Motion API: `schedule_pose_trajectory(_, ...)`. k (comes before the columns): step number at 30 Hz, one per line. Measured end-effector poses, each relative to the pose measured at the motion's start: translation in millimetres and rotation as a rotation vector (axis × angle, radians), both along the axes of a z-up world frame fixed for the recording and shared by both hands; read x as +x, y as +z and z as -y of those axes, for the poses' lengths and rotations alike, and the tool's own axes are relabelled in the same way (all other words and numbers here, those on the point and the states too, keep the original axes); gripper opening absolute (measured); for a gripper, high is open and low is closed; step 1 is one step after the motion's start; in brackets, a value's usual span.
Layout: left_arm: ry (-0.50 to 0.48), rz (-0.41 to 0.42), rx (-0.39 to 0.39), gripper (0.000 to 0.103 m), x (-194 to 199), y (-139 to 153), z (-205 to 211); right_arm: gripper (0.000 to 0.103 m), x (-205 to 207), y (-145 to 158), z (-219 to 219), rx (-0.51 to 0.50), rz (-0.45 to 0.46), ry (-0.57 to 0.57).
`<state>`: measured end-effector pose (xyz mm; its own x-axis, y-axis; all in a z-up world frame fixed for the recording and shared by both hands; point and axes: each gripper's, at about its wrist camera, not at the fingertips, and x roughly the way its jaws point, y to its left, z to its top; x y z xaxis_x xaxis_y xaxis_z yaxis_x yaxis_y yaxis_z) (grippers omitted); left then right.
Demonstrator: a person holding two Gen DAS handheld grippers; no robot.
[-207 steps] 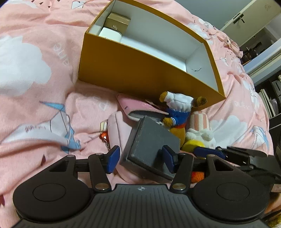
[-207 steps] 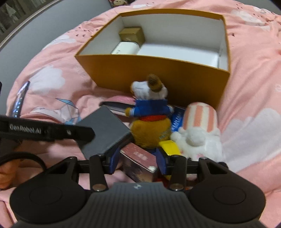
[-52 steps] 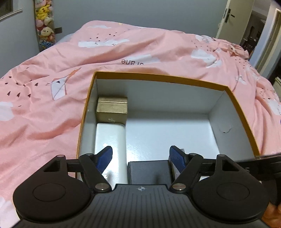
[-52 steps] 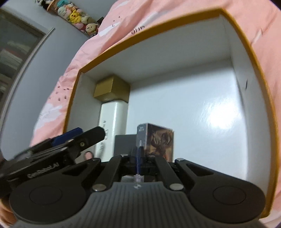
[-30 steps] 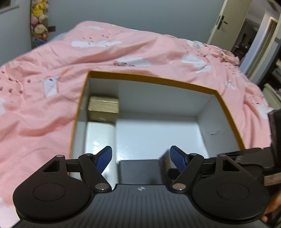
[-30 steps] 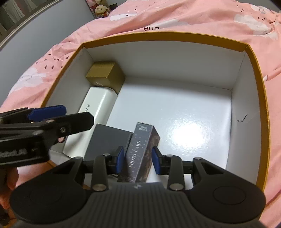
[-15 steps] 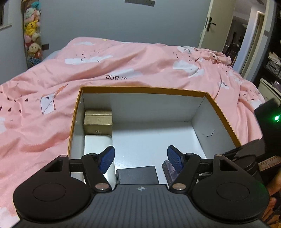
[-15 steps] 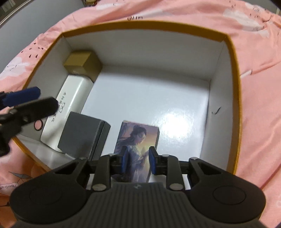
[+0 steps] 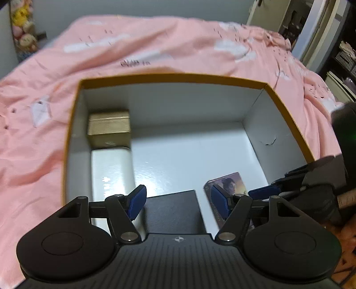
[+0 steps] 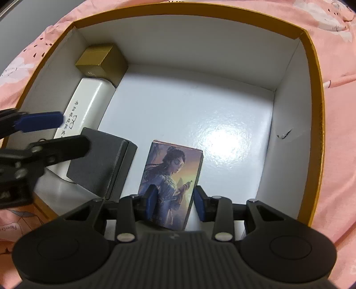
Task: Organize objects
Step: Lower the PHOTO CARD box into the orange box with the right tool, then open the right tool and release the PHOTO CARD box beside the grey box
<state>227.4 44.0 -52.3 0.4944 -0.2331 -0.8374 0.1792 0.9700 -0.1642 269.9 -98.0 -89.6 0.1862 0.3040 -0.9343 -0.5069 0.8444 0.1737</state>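
Observation:
An orange box (image 9: 173, 77) with a white inside sits on the pink duvet. Along its left wall lie a gold box (image 9: 109, 126) and a white case (image 9: 111, 169). A dark grey box (image 9: 173, 211) lies beside the case, under my left gripper (image 9: 178, 200), whose jaws are closing but stand wide of it. A picture card box (image 10: 173, 169) stands on the box floor between the jaws of my right gripper (image 10: 174, 203). Those jaws are opening, and the right pad is clear of the card box.
The pink duvet (image 9: 155, 44) surrounds the orange box on all sides. Plush toys (image 9: 22, 29) hang at the far left wall and a doorway (image 9: 267, 13) is at the far right. The right half of the box floor (image 10: 222, 111) is bare.
The right jaws have parted from the card box, which now stands on the box floor. The left gripper has shifted over the box and its jaws have narrowed a little.

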Motion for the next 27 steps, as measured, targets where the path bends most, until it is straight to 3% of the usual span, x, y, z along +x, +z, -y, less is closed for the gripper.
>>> schedule_pose_trajectory(1,-0.003,-0.028,-0.014,0.073,7,-1,0,0.039,0,0,0,0.004,-0.001,0.0)
schedule_pose_trajectory(3,-0.005,-0.077,-0.034,0.055,19,-4,2,0.037,0,0,1,0.009,0.0,0.002)
schedule_pose_trajectory(6,-0.007,-0.133,-0.021,0.042,35,-11,8,0.036,0,1,2,0.019,-0.005,0.0)
schedule_pose_trajectory(11,-0.025,-0.197,0.026,0.032,50,-27,17,0.032,1,1,5,0.04,-0.022,-0.002)
schedule_pose_trajectory(17,-0.043,-0.232,0.053,0.029,49,-34,18,0.03,2,0,7,0.067,-0.037,0.001)
schedule_pose_trajectory(27,-0.018,-0.274,-0.009,0.029,51,-37,8,0.025,2,-2,-1,0.101,-0.049,0.034)
